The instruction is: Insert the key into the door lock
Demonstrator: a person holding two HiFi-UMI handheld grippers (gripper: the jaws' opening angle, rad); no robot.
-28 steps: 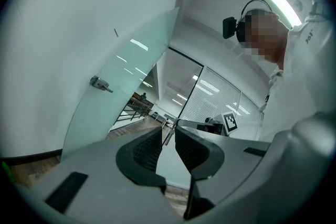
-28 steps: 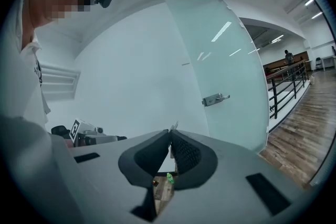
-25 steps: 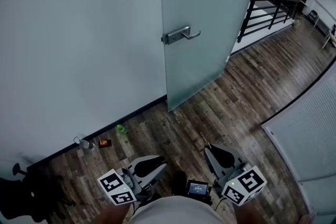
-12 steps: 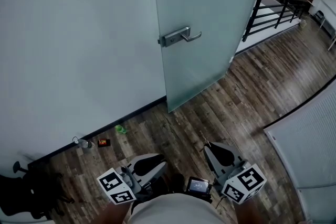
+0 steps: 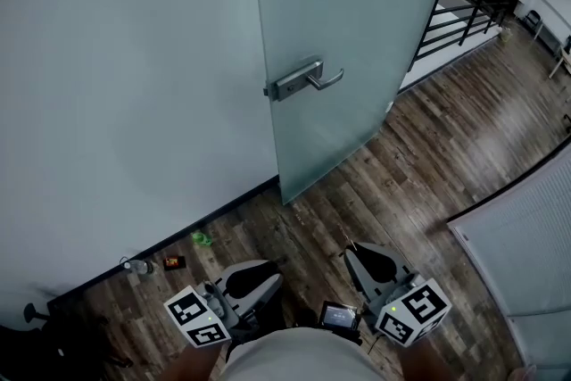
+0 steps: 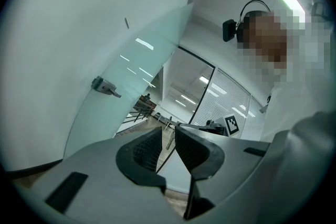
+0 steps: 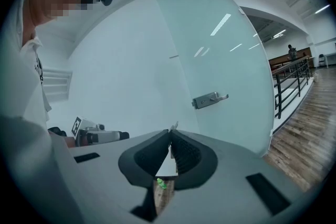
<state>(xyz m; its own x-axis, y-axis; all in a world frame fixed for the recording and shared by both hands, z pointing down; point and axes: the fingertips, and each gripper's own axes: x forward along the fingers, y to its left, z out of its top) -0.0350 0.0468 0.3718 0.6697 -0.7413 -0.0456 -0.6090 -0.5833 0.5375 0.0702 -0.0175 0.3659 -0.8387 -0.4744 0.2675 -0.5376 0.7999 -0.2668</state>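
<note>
Right gripper view: key (image 7: 175, 124) between fingers (image 7: 186, 155), tip just beyond.

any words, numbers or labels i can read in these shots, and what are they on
Nothing here is readable.
Small screen by the person's torso: lit, too small to read.
Left marker cube and right marker cube: square patterns only, no letters.
Shirt print: blurred.

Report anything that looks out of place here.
Small bits lie loose on the wood floor at the foot of the wall, left of the door: a green scrap, an orange-and-black piece and a clear one. They look dropped; too small to identify.
</note>
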